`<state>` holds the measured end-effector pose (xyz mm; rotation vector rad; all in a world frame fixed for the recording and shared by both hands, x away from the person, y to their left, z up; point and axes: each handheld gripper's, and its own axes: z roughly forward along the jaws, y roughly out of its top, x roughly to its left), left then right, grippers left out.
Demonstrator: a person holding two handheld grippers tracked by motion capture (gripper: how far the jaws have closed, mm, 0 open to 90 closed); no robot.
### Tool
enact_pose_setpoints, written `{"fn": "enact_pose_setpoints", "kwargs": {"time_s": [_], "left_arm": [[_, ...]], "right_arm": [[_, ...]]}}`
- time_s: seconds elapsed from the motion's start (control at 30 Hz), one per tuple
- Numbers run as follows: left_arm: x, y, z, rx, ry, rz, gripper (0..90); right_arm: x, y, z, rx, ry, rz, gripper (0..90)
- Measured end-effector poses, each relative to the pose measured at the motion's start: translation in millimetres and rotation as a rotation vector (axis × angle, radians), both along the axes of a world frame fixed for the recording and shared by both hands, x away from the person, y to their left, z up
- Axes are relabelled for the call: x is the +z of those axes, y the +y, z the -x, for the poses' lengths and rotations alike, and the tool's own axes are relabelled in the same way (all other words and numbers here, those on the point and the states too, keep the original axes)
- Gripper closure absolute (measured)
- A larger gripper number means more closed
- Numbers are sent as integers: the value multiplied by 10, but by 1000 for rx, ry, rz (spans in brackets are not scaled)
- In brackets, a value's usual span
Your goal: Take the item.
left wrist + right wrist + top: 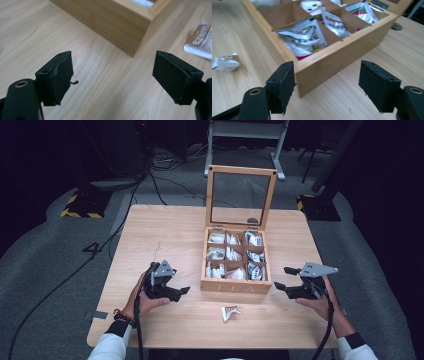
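Observation:
A wooden box (235,285) with several compartments of white sachets (216,252) stands mid-table, its glass lid (242,195) upright. One loose sachet (230,312) lies on the table in front of it. My left gripper (181,292) hovers left of the box's front, open and empty; in the left gripper view (112,72) the box corner (120,27) and the loose sachet (200,41) lie ahead. My right gripper (282,277) is open at the box's right front corner. In the right gripper view (327,82) that corner (337,55) sits just beyond the pads, untouched.
The light wooden table (165,230) has bare room left of the box and along the front edge. A round hole (396,26) in the tabletop lies behind the box. Cables and stand legs (245,135) are on the floor beyond the table.

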<state>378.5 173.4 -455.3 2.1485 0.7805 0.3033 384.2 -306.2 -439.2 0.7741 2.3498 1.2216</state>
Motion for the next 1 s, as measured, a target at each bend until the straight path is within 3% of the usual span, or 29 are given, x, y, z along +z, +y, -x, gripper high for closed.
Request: {"fn": "enact_pose_setpoints", "kwargs": {"time_s": [0.13,0.27,0.33,0.47,0.73,0.87,1.0], "left_arm": [[78,-68,-97,8,-29,8,171],[115,-117,-189,-2,-23,8,171],[144,-147,-237,9,-48,5,171],[199,-182,-381,26,-55,24,168],[193,-202,-720,86,-19,76,165],[200,-239,-854,92,-30,59,167],[250,-292,-952,104,-52,56,180]], "right_arm": [[44,-79,-136,-66,0,16,304],[68,-122,-261,-96,16,2,307],[78,-131,-295,-100,18,-1,315],[149,-138,-432,-114,23,0,328],[234,-22,-740,-126,27,-49,331],[256,23,-830,-127,37,-73,330],[302,99,-946,-137,22,-57,320]]}}
